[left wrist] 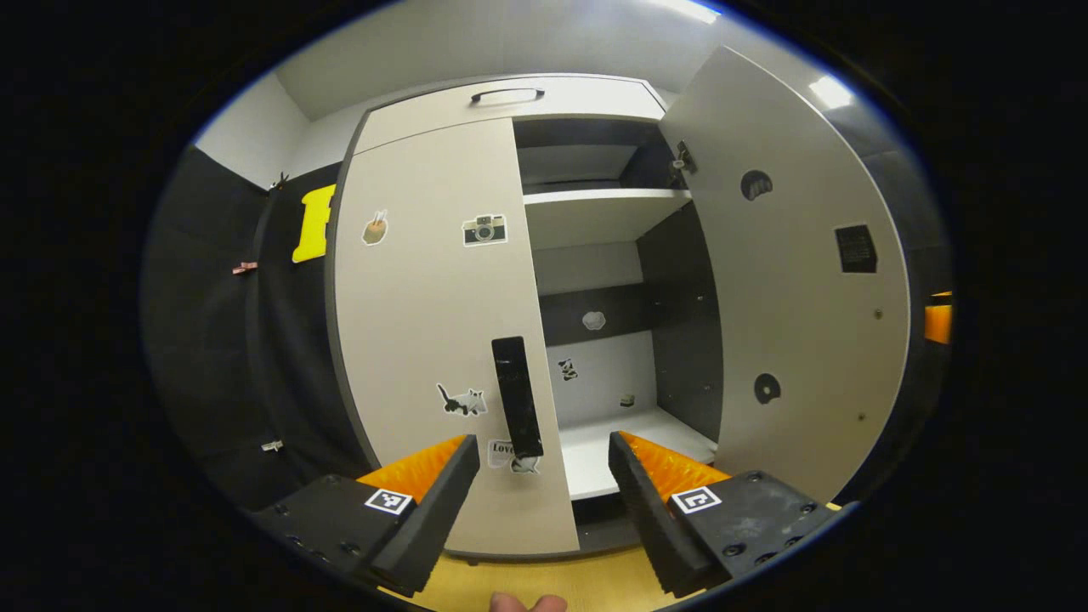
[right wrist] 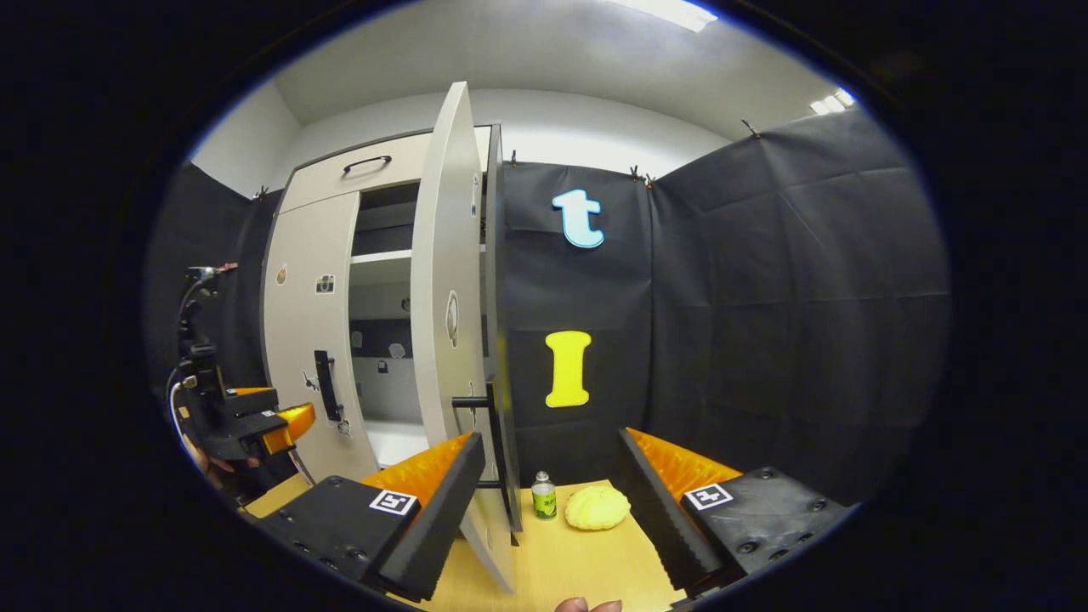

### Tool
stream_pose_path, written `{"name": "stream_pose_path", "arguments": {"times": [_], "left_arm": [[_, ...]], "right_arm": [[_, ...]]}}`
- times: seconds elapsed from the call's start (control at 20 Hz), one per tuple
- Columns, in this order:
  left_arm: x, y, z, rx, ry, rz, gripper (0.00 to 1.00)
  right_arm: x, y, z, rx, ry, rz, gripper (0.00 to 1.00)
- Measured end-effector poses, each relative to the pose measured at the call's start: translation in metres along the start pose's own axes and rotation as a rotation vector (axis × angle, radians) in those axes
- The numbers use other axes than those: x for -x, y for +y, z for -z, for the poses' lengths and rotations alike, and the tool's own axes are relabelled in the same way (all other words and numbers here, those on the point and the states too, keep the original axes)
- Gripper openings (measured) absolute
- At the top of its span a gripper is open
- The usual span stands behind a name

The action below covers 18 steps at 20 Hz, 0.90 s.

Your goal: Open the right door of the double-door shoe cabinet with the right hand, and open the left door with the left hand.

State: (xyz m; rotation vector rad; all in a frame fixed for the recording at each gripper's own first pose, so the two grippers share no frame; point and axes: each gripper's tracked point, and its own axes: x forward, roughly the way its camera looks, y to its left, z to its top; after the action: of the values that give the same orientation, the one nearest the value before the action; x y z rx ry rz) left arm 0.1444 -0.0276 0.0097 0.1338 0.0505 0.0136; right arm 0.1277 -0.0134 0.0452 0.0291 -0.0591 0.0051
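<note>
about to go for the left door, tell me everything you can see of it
The left door is a tall, pale grey panel that looks like laminated board with a dark edge. It is shut, flush with the cabinet front, below the drawer. A black vertical handle sits low by its inner edge. Stickers dot its face, among them a camera and a cat. The left gripper is open in front of the handle; nothing touches the door.

The left gripper view faces the shoe cabinet [left wrist: 442, 340] squarely from close by, the right gripper view looks from farther back past its open right door [right wrist: 446, 323], and both share the cabinet's front.
</note>
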Motion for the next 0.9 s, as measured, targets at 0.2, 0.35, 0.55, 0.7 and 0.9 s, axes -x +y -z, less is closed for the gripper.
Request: {"name": "stream_pose_path", "arguments": {"times": [0.2,0.35,0.55,0.7,0.9], "left_arm": [[-0.039,0.014,0.004,0.010,0.022,-0.050,0.98],[-0.065,0.028,0.009,0.026,0.026,-0.099,0.97],[-0.095,0.037,0.013,0.086,0.019,-0.114,0.89],[-0.112,0.042,0.021,0.122,0.042,-0.115,0.77],[-0.117,0.027,0.016,0.141,0.031,-0.070,0.55]], "right_arm": [[0.011,-0.005,-0.007,0.003,-0.035,0.007,0.98],[0.015,-0.013,-0.008,0.029,-0.045,0.030,0.98],[0.015,-0.026,-0.007,0.031,-0.032,0.047,0.98],[0.015,-0.035,-0.006,0.034,-0.024,0.060,0.98],[0.016,-0.046,-0.006,0.037,-0.018,0.073,0.98]]}}
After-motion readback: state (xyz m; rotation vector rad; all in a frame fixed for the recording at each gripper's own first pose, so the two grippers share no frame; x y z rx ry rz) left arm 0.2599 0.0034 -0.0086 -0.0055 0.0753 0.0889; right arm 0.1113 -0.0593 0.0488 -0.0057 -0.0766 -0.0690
